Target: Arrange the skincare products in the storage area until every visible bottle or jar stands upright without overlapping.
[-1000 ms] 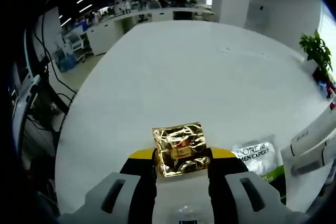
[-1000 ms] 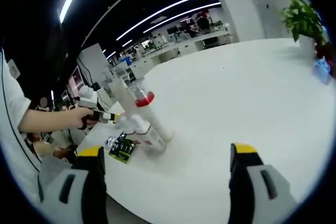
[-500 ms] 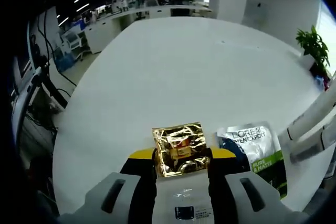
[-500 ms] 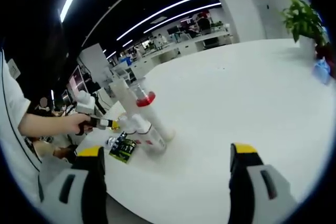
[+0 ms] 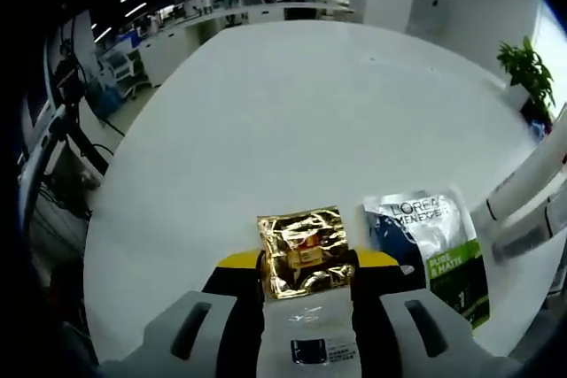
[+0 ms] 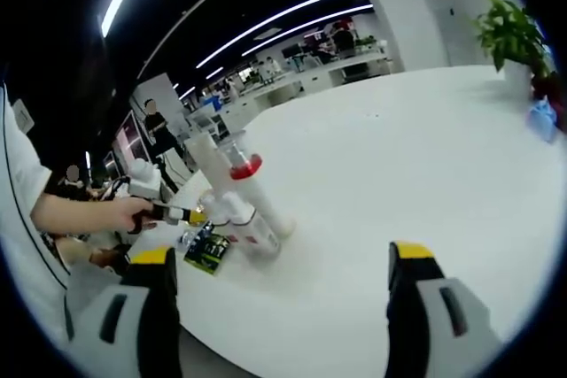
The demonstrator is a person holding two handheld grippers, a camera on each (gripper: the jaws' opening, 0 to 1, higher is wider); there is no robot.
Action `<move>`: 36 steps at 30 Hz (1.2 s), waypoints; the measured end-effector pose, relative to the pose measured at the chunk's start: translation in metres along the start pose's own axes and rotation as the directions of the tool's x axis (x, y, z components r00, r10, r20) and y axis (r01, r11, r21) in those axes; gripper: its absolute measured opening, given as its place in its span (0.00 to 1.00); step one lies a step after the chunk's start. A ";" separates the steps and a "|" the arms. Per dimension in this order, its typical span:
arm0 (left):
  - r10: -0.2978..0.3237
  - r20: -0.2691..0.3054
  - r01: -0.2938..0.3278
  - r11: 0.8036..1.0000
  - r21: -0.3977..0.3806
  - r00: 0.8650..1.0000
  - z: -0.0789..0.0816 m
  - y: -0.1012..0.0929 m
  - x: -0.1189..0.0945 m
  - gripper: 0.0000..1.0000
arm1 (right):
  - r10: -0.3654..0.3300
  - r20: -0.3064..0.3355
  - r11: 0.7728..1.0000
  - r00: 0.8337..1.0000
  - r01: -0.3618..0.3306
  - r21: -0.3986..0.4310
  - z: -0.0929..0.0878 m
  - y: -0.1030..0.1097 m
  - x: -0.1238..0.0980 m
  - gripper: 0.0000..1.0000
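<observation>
Left hand-held gripper [image 5: 306, 270] is clamping a gold foil sachet [image 5: 304, 250] between its yellow-tipped jaws, holding it just above the white bench [image 5: 292, 121]. A white packet with a dark label [image 5: 308, 347] is showing between the jaws, lower in the left gripper view. Just to the right of the jaws, a L'Oreal Men Expert sachet [image 5: 431, 250] is lying flat on the bench. Beside it, at the view's right edge, two white tubes [image 5: 530, 205] are lying on their sides.

Right hand-held gripper [image 6: 279, 276] is standing with its jaws wide apart, holding nothing, over the bench near its edge. In the right gripper view, a hand [image 6: 124, 215] is holding the left gripper beside the tubes [image 6: 244, 201]; one has a red band and is leaning across the others. The L'Oreal sachet [image 6: 206, 252] is lying in front of them.
</observation>
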State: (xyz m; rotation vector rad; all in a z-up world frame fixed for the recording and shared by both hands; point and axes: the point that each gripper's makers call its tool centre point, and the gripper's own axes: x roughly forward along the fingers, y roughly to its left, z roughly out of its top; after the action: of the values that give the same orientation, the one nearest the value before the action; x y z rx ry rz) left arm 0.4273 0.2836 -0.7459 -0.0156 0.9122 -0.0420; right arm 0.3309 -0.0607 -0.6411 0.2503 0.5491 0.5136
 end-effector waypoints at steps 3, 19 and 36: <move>-0.007 -0.002 0.007 1.000 0.002 1.000 -0.001 -0.002 0.000 0.35 | -0.001 -0.001 1.000 1.000 0.001 0.000 0.000 0.000 0.000 1.00; -0.025 0.000 0.025 0.998 0.051 1.000 0.000 -0.006 0.001 0.37 | -0.006 0.003 1.000 1.000 0.006 -0.004 0.001 0.000 -0.003 1.00; -0.052 0.016 0.051 0.996 0.076 0.999 0.003 -0.006 -0.010 0.42 | 0.001 0.018 1.000 1.000 0.000 -0.024 0.007 0.010 -0.010 1.00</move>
State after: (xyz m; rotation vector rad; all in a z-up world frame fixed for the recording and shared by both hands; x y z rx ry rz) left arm 0.4234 0.2777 -0.7362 0.0303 0.8913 -0.1240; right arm 0.3232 -0.0583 -0.6273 0.2324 0.5248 0.5176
